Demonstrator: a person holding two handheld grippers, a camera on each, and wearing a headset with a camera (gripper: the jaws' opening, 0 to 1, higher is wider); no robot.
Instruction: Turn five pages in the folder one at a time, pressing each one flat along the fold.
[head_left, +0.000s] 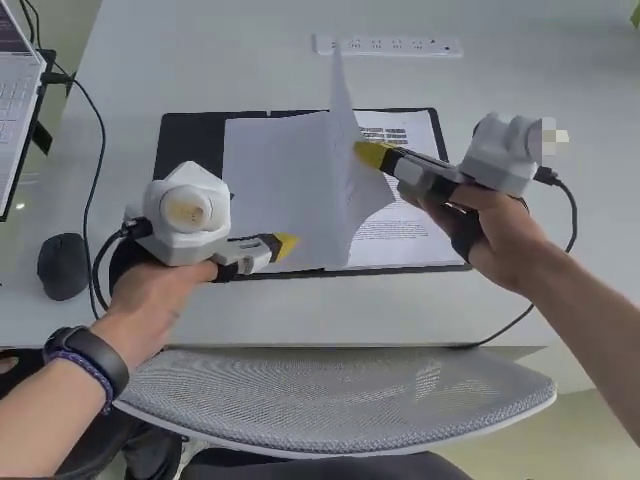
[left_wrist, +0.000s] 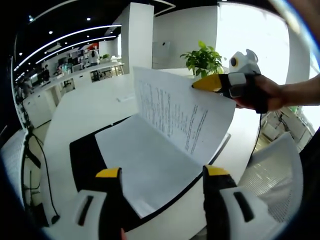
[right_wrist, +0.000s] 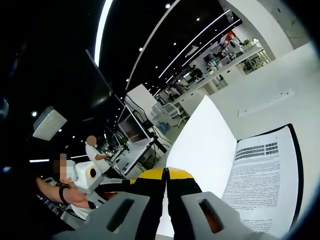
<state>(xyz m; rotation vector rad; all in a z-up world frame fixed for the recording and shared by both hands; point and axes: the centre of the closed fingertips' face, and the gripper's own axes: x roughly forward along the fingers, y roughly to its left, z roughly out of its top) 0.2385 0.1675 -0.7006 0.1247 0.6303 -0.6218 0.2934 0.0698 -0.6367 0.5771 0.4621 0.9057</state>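
A black folder (head_left: 185, 135) lies open on the white desk with white pages in it. One page (head_left: 335, 190) stands lifted, arching over the fold. My right gripper (head_left: 362, 153) is shut on that page's edge, yellow tips pinched together (right_wrist: 166, 174). From the left gripper view the lifted page (left_wrist: 185, 117) hangs from the right gripper (left_wrist: 202, 83). My left gripper (head_left: 283, 245) is open, low over the folder's near edge, its yellow tips apart (left_wrist: 162, 172) above the flat left page (left_wrist: 145, 167). The printed right page (right_wrist: 262, 175) lies flat.
A power strip (head_left: 388, 45) lies at the desk's far edge. A black mouse (head_left: 62, 265) and cables sit at the left, beside a laptop (head_left: 15, 80). A mesh chair (head_left: 340, 395) is under the desk's near edge. People stand far off in the office (right_wrist: 95, 150).
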